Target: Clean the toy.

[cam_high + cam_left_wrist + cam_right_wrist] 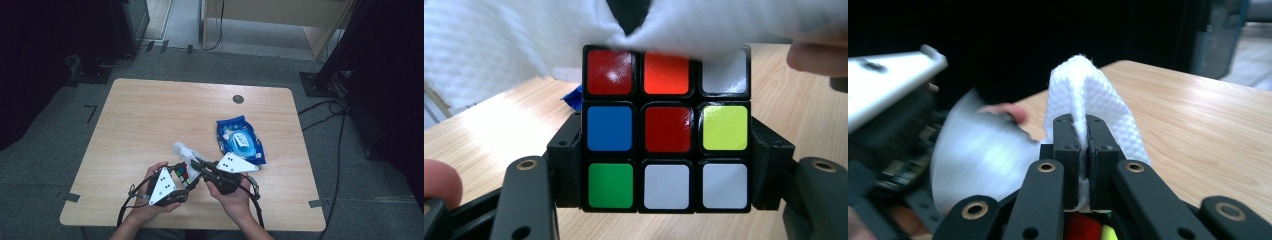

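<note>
— Gripping what, and where?
— Left gripper (184,176) clamping the Rubik's cube (183,173) near the table's (150,115) near edge; right gripper (200,165) pinching a white wet wipe (184,150) against it.
— Leaving room?
— Lying right: wipes pack (240,140); staying open far and left.

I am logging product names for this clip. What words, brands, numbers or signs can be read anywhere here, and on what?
No text can be read in these pictures.
Blue wipes pack: there is print on its white lid label, too small and blurred to read in the high view.
Puzzle cube: plain coloured stickers, no letters or logo on the face shown.
White wipe: embossed texture, no print.
Grey three-cornered plates on the grippers: dark dots, no letters.
</note>
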`<state>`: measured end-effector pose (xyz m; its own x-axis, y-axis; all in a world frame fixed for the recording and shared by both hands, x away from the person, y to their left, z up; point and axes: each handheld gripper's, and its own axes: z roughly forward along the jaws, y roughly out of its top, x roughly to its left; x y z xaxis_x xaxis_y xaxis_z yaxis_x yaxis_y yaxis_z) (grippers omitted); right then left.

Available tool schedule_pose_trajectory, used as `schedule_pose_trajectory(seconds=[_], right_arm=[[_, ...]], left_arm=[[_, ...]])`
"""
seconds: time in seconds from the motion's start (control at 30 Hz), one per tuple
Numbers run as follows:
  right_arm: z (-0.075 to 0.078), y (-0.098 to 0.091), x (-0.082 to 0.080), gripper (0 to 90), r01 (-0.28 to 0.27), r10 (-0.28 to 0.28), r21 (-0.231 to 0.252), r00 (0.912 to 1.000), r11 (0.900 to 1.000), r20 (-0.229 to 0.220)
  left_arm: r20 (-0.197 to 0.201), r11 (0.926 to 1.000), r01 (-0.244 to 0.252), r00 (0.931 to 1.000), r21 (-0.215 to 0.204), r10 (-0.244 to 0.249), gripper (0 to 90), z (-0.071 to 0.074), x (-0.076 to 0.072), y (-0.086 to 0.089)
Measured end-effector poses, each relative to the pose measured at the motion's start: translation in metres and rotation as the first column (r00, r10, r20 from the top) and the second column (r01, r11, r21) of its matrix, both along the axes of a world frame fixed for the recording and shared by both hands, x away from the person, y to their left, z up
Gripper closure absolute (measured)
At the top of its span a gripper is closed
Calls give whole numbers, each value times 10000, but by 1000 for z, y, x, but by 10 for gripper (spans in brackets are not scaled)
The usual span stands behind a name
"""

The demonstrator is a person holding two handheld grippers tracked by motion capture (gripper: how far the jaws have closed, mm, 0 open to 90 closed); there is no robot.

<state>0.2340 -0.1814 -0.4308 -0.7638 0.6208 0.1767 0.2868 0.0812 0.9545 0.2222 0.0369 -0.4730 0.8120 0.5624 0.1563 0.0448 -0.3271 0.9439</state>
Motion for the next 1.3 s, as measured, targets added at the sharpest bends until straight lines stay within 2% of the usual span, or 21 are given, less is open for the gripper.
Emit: schedule_pose_trajectory(seconds=[0.1,0.17,0.23,0.3,0.33,0.37,0.43,0.47,0.53,0.57,0.73,0.83,0.93,1.03,1.07,1.1,1.13,1.17,1.2,1.23,1.3], right_arm=[[-6,-5,4,864,531,-526,-289,9984,9982,195],[-7,-6,5,864,642,-631,-430,9976,9970,270],[-15,-12,10,862,950,-938,-658,9954,9933,202],[-24,-15,15,859,1261,-1248,-1246,9920,9842,181],[-24,-15,15,859,1261,-1248,-1246,9920,9842,181],[-35,-20,23,855,1680,-1723,-1785,9850,9695,-92],[-39,-23,26,853,1820,-1880,-1917,9821,9644,-137],[-43,-29,30,848,2198,-2306,-2116,9726,9523,-277],[-44,-32,32,848,2343,-2463,-2155,9687,9480,-304],[-42,-36,33,844,2563,-2686,-2142,9628,9426,-301],[-42,-41,36,822,2744,-2898,-2241,9563,9351,-381],[-41,-42,36,729,2896,-3050,-2236,9516,9307,-369],[-33,-44,34,590,3058,-3155,-1677,9483,9372,-341],[-22,-42,29,540,2726,-2781,-855,9586,9583,-613],[-22,-42,29,540,2726,-2781,-855,9586,9583,-613],[-14,-37,24,504,2073,-2081,-181,9740,9781,-897],[-14,-37,24,504,2073,-2081,-181,9740,9781,-897],[-7,-28,20,464,1440,-1402,285,9843,9892,-1077],[-7,-28,20,464,1440,-1402,285,9843,9892,-1077],[-3,-19,16,420,995,-904,623,9868,9931,-1344],[-1,-12,13,385,756,-584,984,9842,9923,-1672]], left_arm=[[-79,9997,-86,9999,-224,84,341,4,2,5],[-104,9994,-158,9998,-301,155,341,5,3,7],[-118,9987,-234,9997,-461,229,341,6,5,12],[-141,9978,-281,9995,-608,273,341,8,6,15],[-141,9978,-281,9995,-608,273,341,8,6,15],[-101,9973,-331,9994,-656,325,341,9,7,17],[-88,9973,-448,9990,-578,444,341,8,8,19],[-88,9973,-560,9984,-476,556,340,6,9,21],[-131,9968,-634,9979,-488,628,341,5,10,22],[-162,9966,-669,9977,-472,662,341,5,12,23],[-173,9964,-700,9975,-476,692,340,4,12,24],[-200,9962,-757,9970,-439,749,341,3,13,24],[-255,9952,-876,9959,-440,866,340,2,15,24],[-291,9946,-966,9950,-368,955,340,0,16,24],[-291,9946,-966,9950,-368,955,341,0,16,24],[-330,9943,-1002,9945,-354,991,341,-1,16,23],[-330,9943,-1002,9945,-354,991,341,-1,16,23],[-310,9940,-1039,9942,-339,1029,341,-1,16,22],[-310,9940,-1039,9942,-339,1029,340,-1,16,22],[-316,9938,-1062,9940,-335,1052,340,-1,16,20],[-298,9937,-1081,9938,-296,1072,341,-2,15,18]])
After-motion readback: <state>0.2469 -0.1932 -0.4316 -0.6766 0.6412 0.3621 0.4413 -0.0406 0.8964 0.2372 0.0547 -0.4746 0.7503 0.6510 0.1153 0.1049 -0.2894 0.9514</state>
